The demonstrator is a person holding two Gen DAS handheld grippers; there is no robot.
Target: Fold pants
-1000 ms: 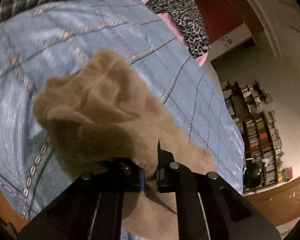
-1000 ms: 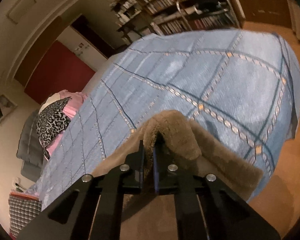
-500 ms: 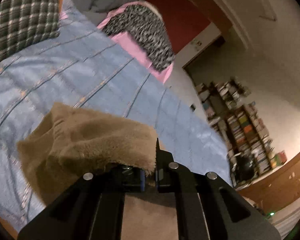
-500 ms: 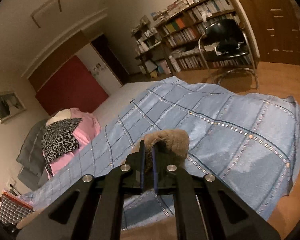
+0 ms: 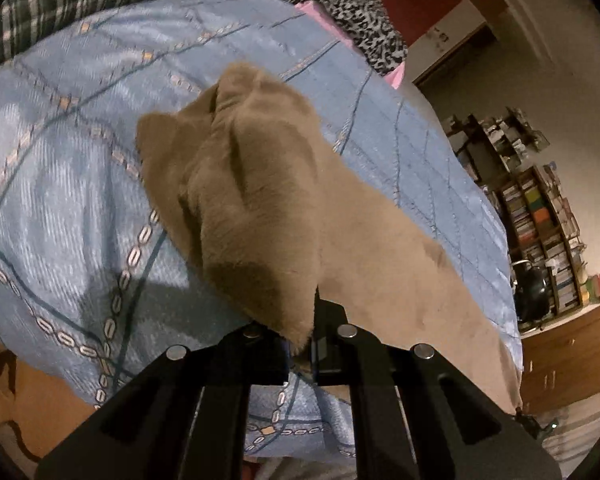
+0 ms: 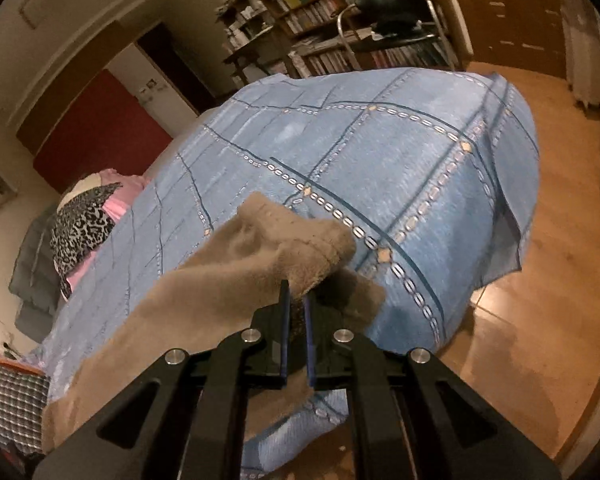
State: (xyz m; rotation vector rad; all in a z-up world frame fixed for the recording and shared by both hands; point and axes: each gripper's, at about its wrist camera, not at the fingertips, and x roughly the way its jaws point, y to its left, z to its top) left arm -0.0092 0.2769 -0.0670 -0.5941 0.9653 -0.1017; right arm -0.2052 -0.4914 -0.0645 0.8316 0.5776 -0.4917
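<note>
the fuzzy tan fleece pants [image 5: 260, 200] are cut off at the lower right edge in the left wrist view, and the pinched edge is hidden between the black left gripper [image 5: 302, 344] jaws. book spines on the wooden bookshelf [image 6: 332, 12] are too small to be read.

A: Lighting? B: Dim, warm indoor light; the blue bedspread [image 5: 80, 152] shows a dark shadow near the left view's lower middle, and the wooden floor [image 6: 532, 320] carries a soft sheen
A: Image quality? B: Strong fisheye bending with black corners; slight motion blur on the bedspread pattern; the bookshelf [image 6: 324, 4] looks grainy and soft
</note>
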